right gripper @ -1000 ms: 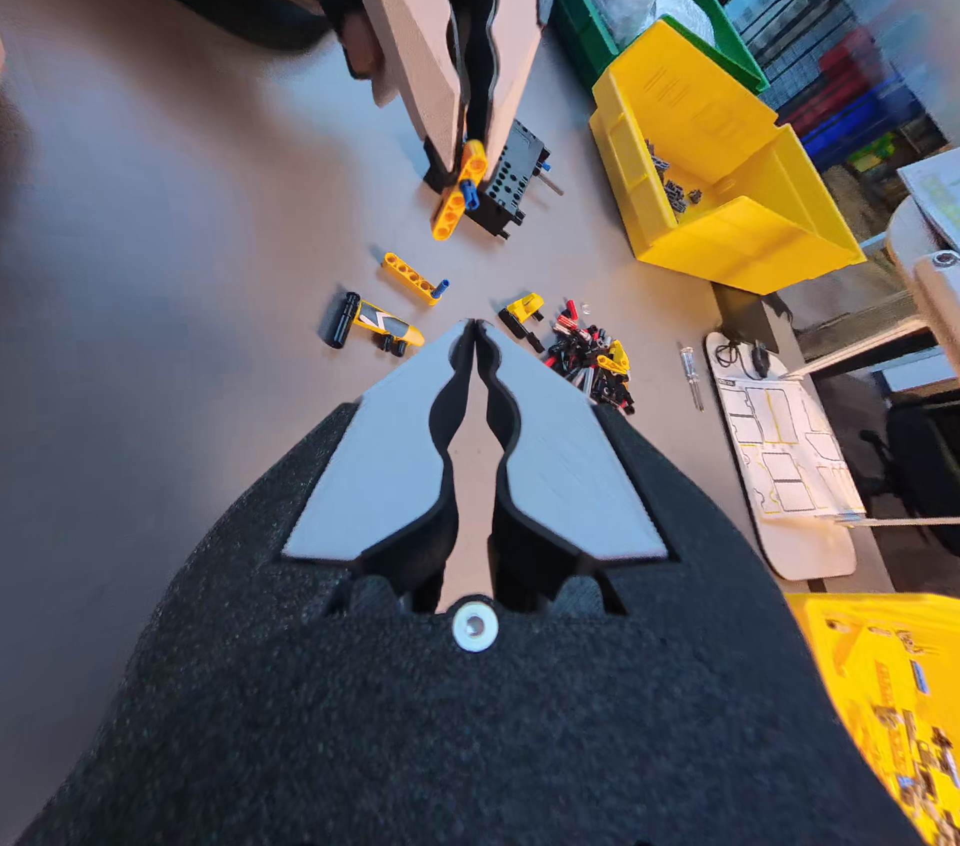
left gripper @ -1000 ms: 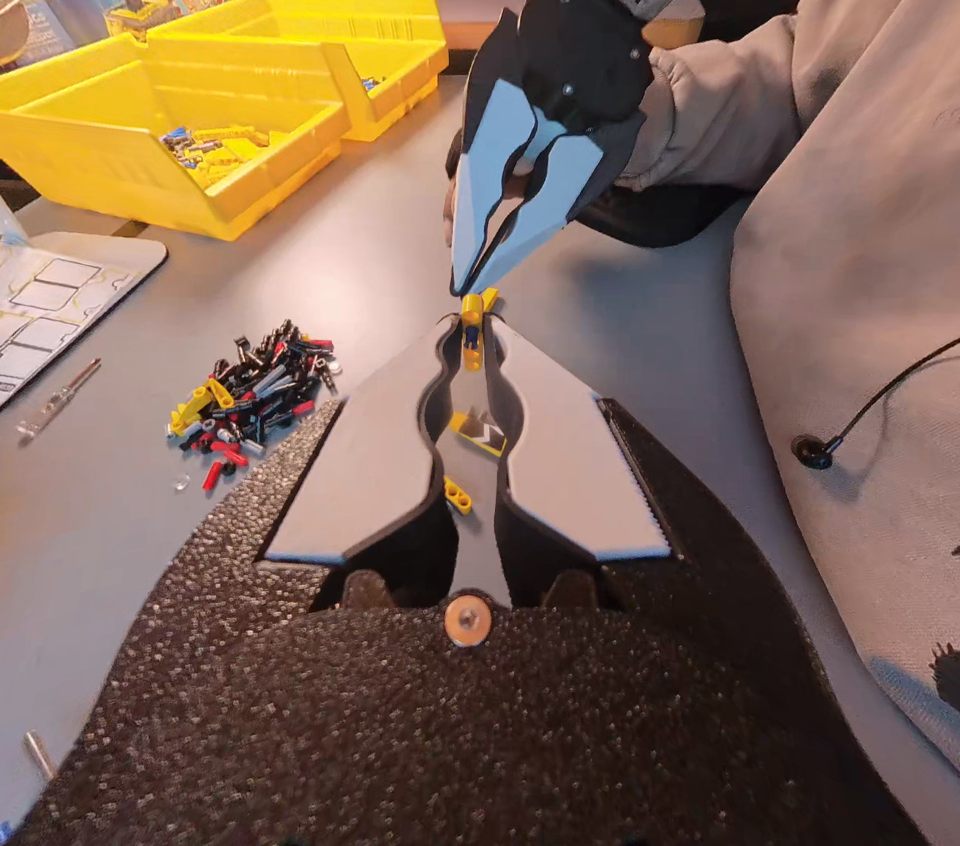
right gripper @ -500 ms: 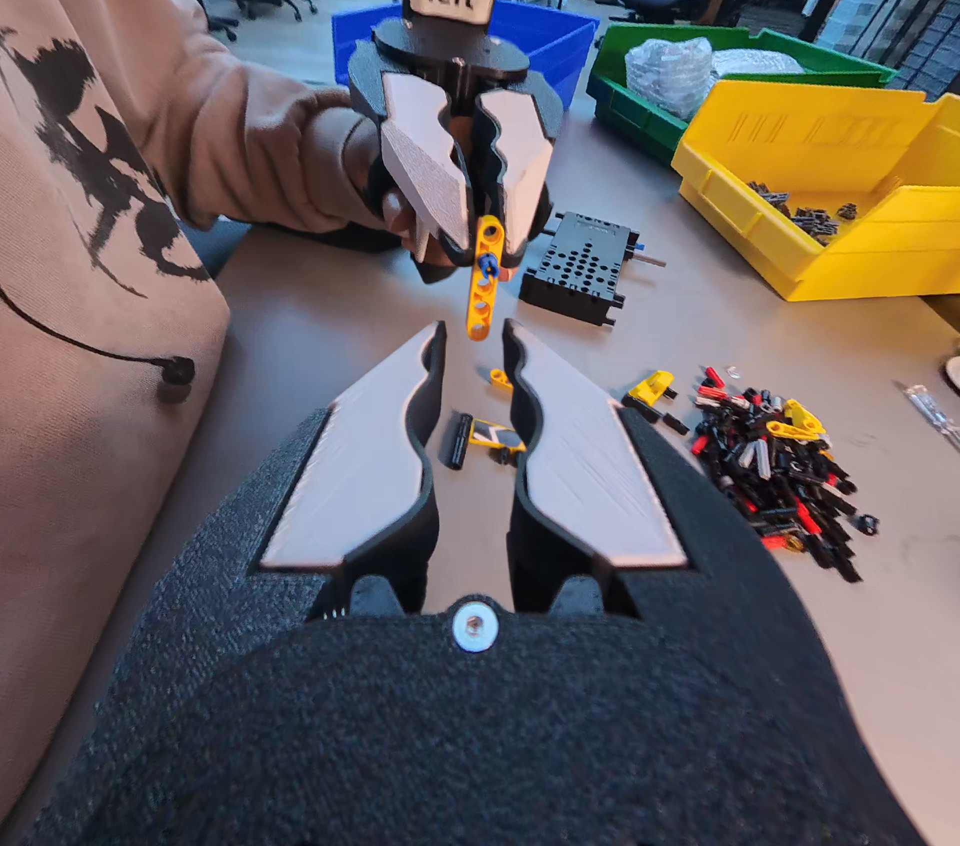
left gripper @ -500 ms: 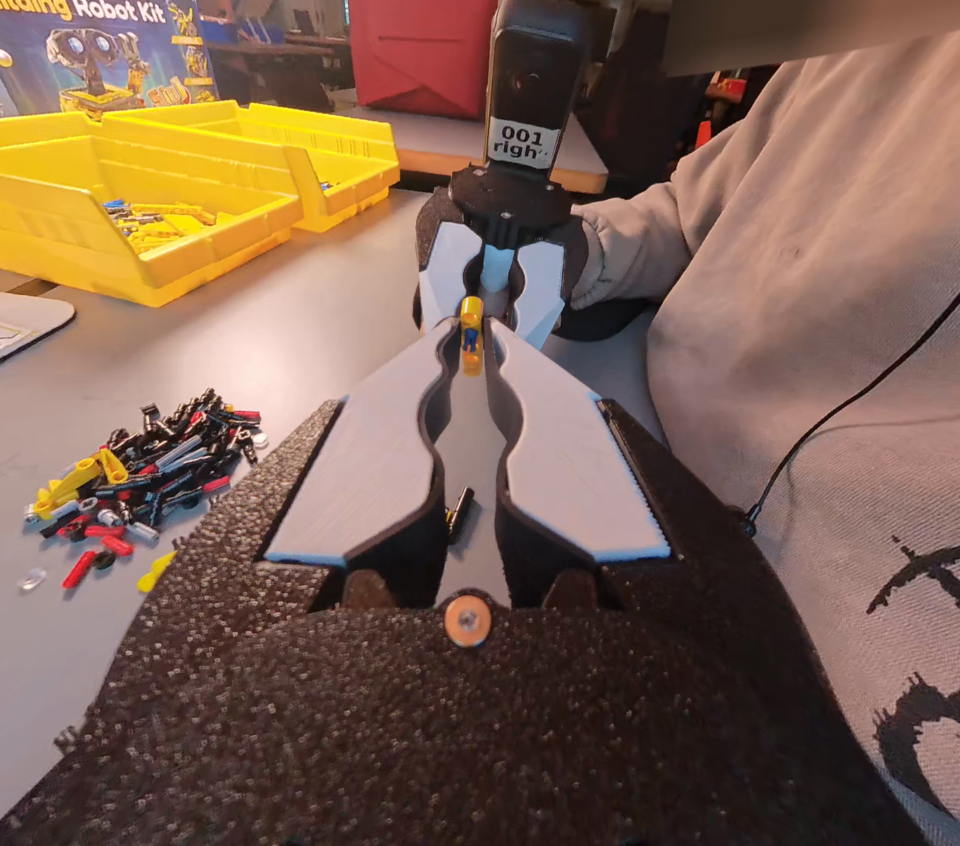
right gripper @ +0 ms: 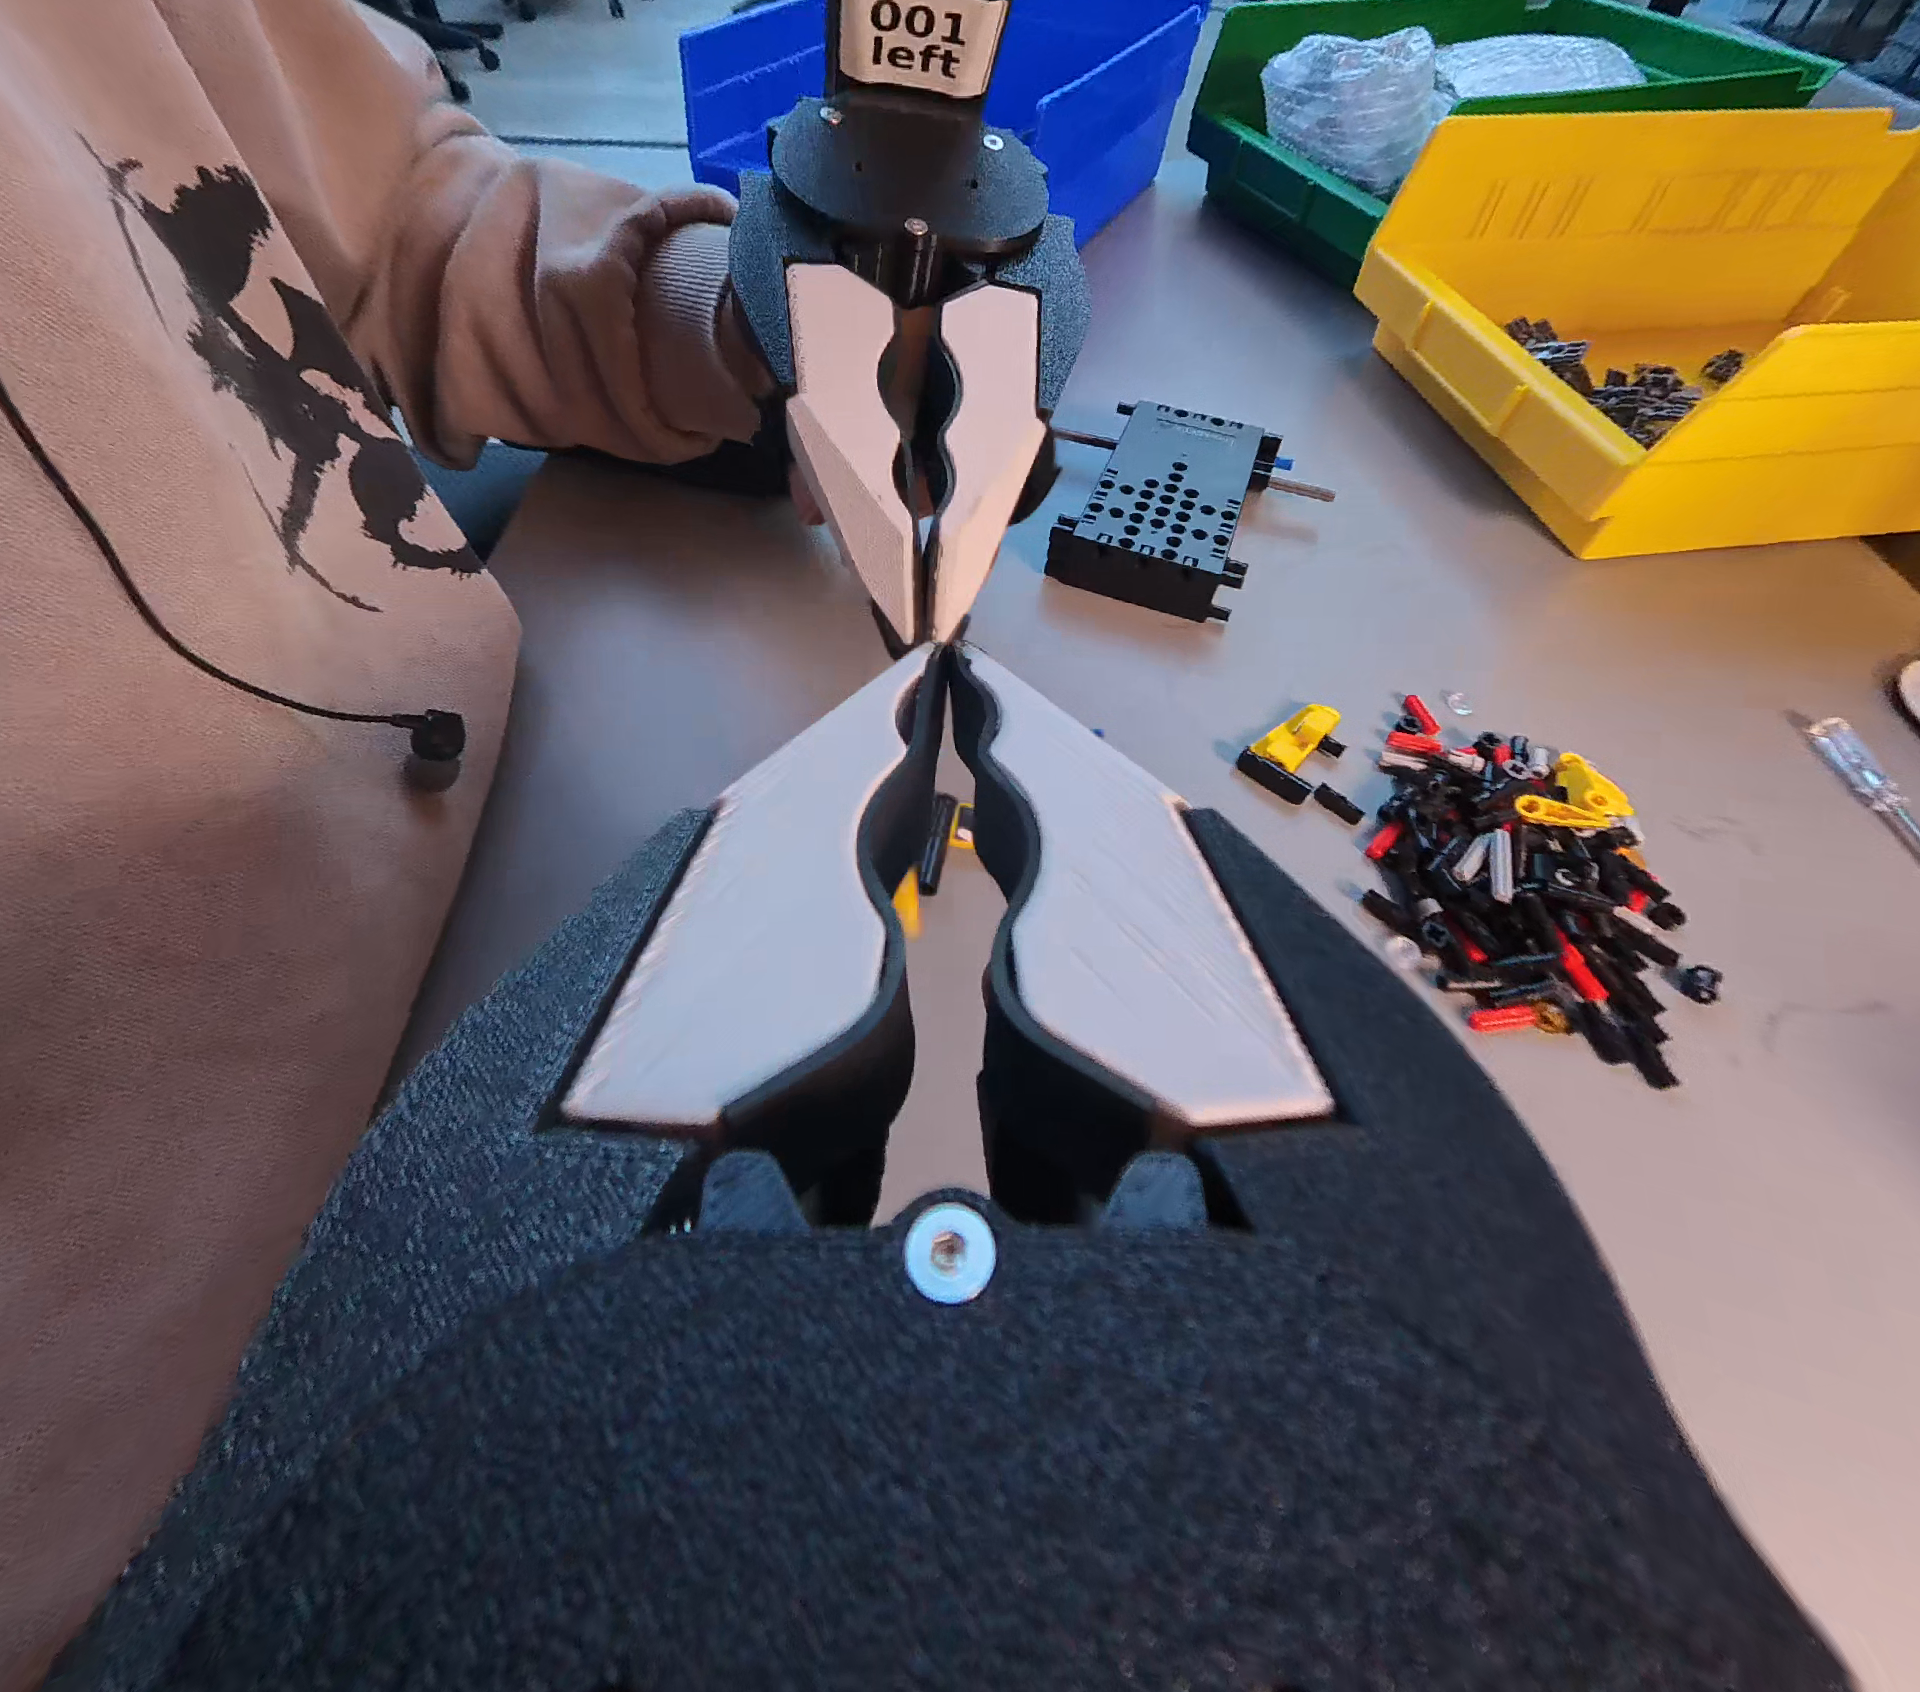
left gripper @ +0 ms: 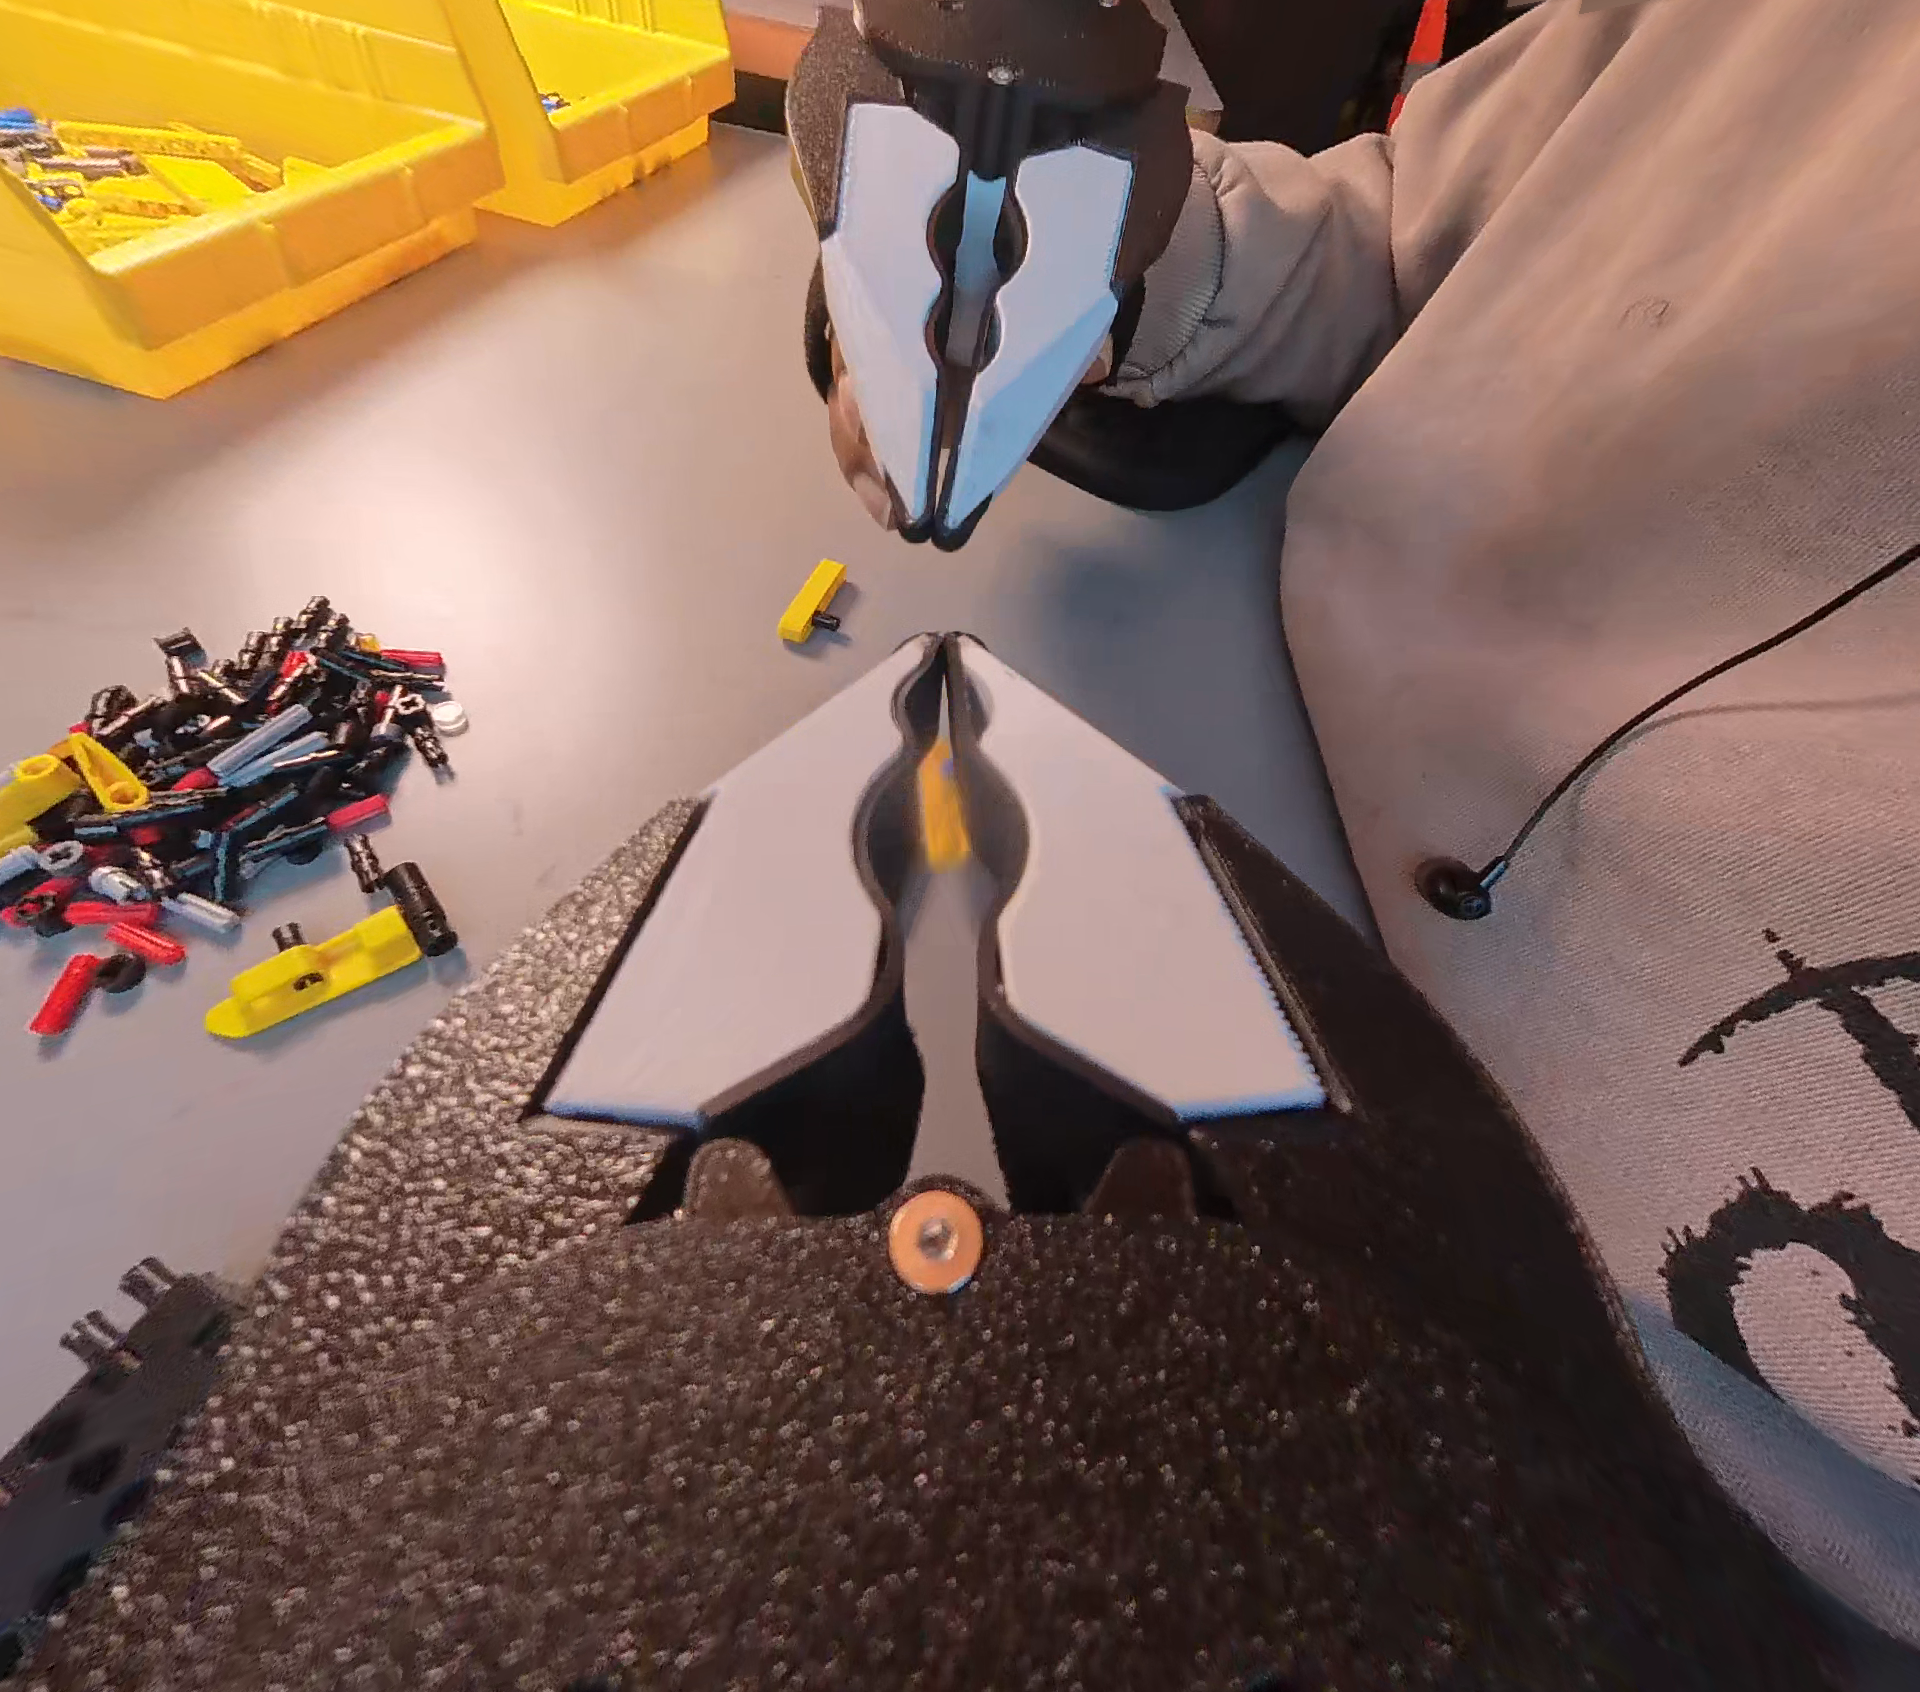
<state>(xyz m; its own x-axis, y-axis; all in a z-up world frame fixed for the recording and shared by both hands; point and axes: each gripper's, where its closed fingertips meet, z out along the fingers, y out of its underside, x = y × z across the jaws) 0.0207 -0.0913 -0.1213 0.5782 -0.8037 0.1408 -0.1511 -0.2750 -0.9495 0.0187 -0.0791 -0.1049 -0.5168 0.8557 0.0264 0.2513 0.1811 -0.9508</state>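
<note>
Here, starting from the pile of small parts (left gripper: 239, 801): to its right your left gripper (left gripper: 940, 643) is pinched together at the tips. A blurred yellow beam (left gripper: 940, 801) shows through its gap; I cannot tell if it is gripped. Farther right of the pile, your right gripper (left gripper: 932, 536) is closed on nothing visible. The beam is likely light, stiff and slick, so pinch its flat sides.

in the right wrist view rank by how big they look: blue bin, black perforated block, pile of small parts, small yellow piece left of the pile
1. blue bin, though partly hidden by the left gripper
2. pile of small parts
3. black perforated block, close to the pile; its distance from the camera makes this unsure
4. small yellow piece
</note>
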